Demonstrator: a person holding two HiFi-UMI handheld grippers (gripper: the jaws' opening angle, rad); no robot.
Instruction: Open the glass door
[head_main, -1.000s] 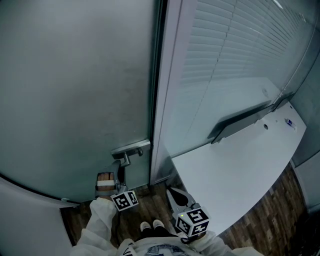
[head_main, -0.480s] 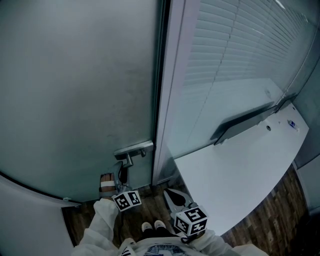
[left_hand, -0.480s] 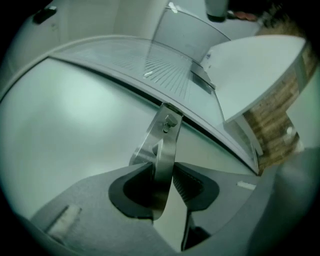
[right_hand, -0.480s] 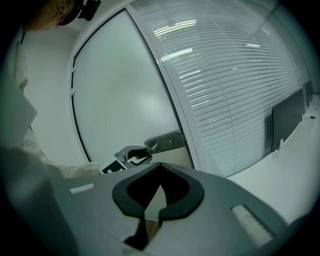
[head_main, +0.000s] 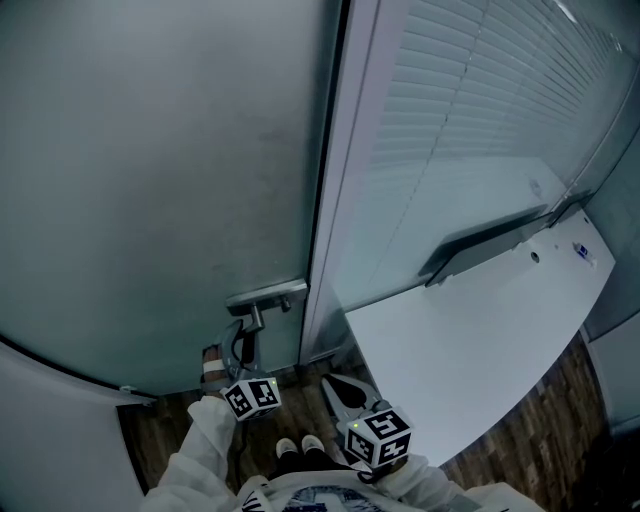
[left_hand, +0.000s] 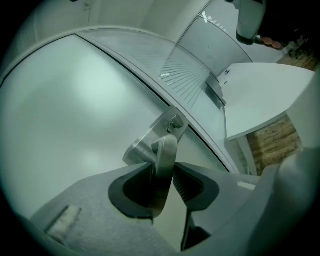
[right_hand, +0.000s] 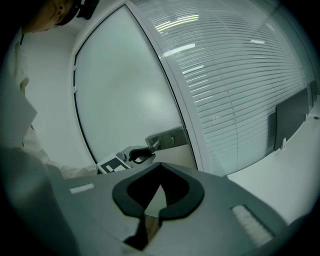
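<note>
Right gripper view: handle (right_hand: 154, 145) aslant, down-left

head: steeply down | left gripper view: near door handle (left_hand: 165, 155) | right gripper view: farther, same handle

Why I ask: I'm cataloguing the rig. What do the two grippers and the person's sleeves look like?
The left gripper and the right gripper are alike: grey moulded bodies with dark, ribbed inner jaw faces. The left cube and the right cube are white with black square markers; the right one shows what looks like a small green light. The sleeves are white and loose.
</note>
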